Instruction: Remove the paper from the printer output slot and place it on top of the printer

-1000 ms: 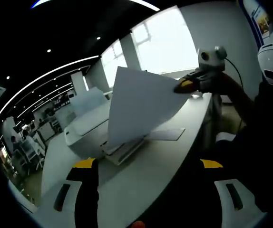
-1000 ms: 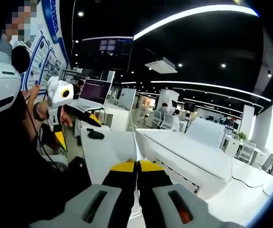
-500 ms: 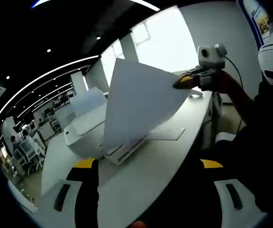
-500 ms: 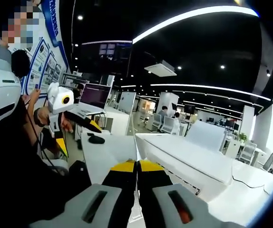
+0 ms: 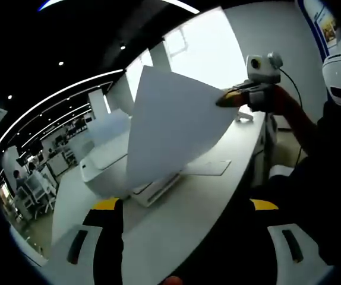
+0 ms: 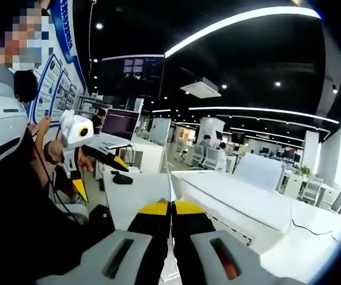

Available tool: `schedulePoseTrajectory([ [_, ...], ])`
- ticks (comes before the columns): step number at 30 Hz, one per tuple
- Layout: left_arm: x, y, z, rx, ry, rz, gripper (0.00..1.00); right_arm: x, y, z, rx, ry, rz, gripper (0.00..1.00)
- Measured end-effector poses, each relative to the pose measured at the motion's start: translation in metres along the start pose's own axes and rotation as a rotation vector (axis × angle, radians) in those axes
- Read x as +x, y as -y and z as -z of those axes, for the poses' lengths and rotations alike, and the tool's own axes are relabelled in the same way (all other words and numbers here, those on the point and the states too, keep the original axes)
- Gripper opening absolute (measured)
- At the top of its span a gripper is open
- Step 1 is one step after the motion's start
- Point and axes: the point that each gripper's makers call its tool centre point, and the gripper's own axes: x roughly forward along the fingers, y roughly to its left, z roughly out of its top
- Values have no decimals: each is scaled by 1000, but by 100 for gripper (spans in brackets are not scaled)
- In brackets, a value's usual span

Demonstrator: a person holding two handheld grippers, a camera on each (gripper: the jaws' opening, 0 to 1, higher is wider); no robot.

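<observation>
Lifted higher than a second ago, paper (image 5: 173, 133) at frame centre, pinched by right gripper (image 6: 171, 206); left gripper (image 5: 185, 205) open, idle. Carry level over printer (image 5: 108, 157), then release.

black yellow-tipped hand-held gripper (image 6: 171, 209) jaws

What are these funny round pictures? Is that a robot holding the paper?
No robot here. A person holds a pincher tool in each hand, and a small camera rides on each tool, so the pictures look round and bent.

In the left gripper view, the right gripper pinches a corner of a white sheet of paper and holds it up above the white printer, which sits on a pale desk. The left gripper is open and holds nothing.

The right gripper view looks along the right tool's shut jaws, with the paper's thin edge between them. The left gripper shows there too, at the left.
</observation>
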Motion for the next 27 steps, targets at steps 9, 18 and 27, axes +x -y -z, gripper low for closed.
schedulePoseTrajectory([
  [9,-1,0,0,0,0,0,88,1,-2,-7,12,19,-9,0],
  [18,0,0,1,-2,0,0,88,4,-3,-14,42,46,-30,0],
  [27,-1,0,1,-2,1,0,88,5,-5,-18,48,58,-36,0],
])
